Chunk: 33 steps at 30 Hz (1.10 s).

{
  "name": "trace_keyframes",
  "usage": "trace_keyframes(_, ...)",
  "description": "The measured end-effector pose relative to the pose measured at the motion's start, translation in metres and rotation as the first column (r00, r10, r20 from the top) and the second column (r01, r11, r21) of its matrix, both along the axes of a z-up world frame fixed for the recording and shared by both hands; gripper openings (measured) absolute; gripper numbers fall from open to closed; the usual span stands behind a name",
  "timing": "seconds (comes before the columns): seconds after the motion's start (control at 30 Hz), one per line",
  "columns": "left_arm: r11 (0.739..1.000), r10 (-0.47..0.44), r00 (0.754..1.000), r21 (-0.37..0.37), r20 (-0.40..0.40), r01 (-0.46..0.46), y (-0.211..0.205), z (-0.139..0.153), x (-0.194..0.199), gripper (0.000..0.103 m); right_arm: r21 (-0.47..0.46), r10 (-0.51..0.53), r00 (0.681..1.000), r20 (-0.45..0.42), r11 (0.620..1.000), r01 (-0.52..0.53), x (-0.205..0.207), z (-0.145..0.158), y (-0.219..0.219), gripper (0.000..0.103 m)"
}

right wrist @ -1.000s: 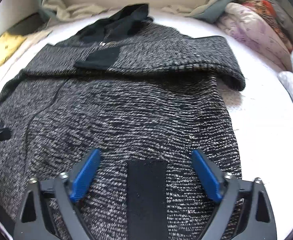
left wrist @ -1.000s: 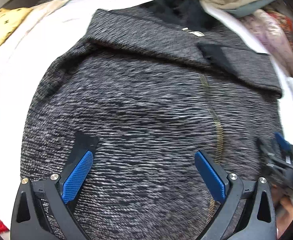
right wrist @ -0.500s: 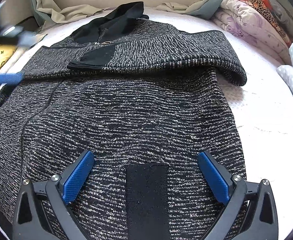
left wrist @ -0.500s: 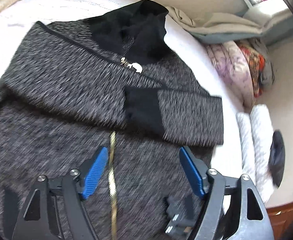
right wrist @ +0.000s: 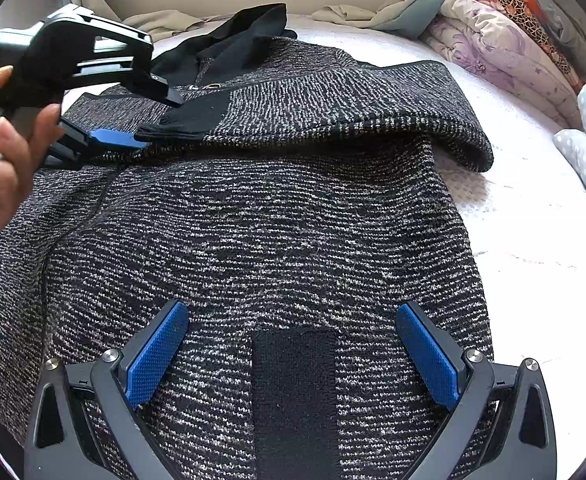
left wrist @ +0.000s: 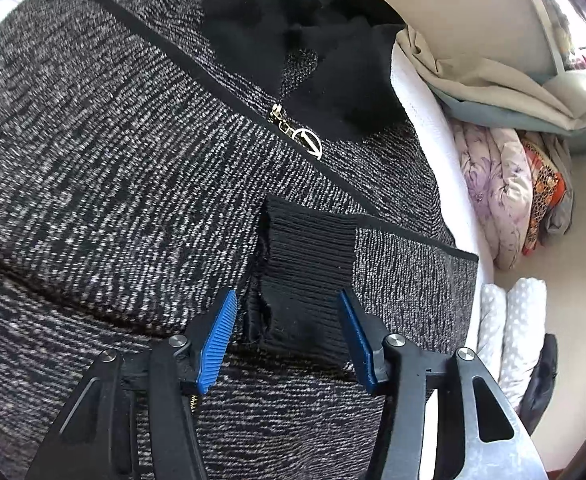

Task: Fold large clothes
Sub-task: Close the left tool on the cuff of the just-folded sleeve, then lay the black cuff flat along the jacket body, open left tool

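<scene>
White bed [right wrist: 533, 240], piled bedding beyond; speckled jacket [right wrist: 273, 220] spread flat. Left gripper [left wrist: 289, 320] closing astride black cuff [left wrist: 309, 272], apparently not yet pinching; right gripper [right wrist: 293, 356] gaping over hem. Risk: catching layers beneath cuff, dragging the folded sleeve askew.

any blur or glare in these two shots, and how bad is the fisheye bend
Left wrist view: sharp on the black cuff, glare blown out at the window, edges bent. Right wrist view: evenly lit, the cardigan crisp, the bed curving strongly at the rim.
</scene>
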<state>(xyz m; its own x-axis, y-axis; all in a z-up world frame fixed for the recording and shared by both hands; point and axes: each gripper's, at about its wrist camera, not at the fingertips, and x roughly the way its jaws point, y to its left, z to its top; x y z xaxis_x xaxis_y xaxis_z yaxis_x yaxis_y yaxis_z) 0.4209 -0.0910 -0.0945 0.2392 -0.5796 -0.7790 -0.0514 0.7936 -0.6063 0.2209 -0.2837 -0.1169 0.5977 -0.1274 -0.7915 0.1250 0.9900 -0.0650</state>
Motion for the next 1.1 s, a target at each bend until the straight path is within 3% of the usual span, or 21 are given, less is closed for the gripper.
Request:
trace_keyframes(0.2,0.998,0.009,1.0,-0.07,-0.021,-0.01,-0.01,-0.009,0.003,0.052,0.005,-0.012,1.0,-0.002,1.0,0.012,0.002,0.001,0.001,0.103)
trace_keyframes(0.3,0.989,0.003,0.997,-0.15,-0.074,-0.014,-0.015,-0.022,0.005,0.017,0.004,-0.021,1.0,-0.002,1.0,0.021,0.003,0.001,0.001,0.103)
trace_keyframes(0.33,0.987,0.001,0.996,-0.163,-0.091,-0.016,-0.018,-0.027,0.005,0.011,0.004,-0.022,1.0,-0.002,1.0,0.022,0.004,0.001,0.001,0.103)
trace_keyframes(0.37,0.987,0.007,0.996,-0.161,-0.088,-0.021,-0.02,-0.028,0.005,0.011,0.004,-0.023,1.0,-0.002,1.0,0.023,0.004,0.001,0.001,0.103)
trace_keyframes(0.5,0.996,-0.033,0.999,-0.078,-0.006,0.032,-0.033,-0.01,0.007,0.01,0.004,-0.022,1.0,-0.002,1.0,0.022,0.004,0.001,0.001,0.103)
trace_keyframes(0.6,0.997,-0.075,0.995,-0.031,0.071,0.078,-0.039,0.019,0.011,0.01,0.003,-0.022,1.0,-0.002,1.0,0.022,0.004,0.001,0.0,0.103)
trace_keyframes(0.7,0.993,-0.114,0.981,0.04,0.157,0.109,-0.043,0.055,0.017,0.009,0.004,-0.028,1.0,-0.003,1.0,0.028,0.006,0.001,0.0,0.103)
trace_keyframes(0.83,0.975,-0.161,0.951,0.19,0.263,0.112,-0.039,0.097,0.027,0.009,0.003,-0.029,1.0,-0.003,1.0,0.029,0.006,0.001,-0.001,0.103)
trace_keyframes(1.1,0.949,-0.126,0.945,0.315,0.3,0.027,0.027,0.112,0.041,0.009,0.003,-0.029,1.0,-0.004,1.0,0.029,0.006,0.001,-0.001,0.103)
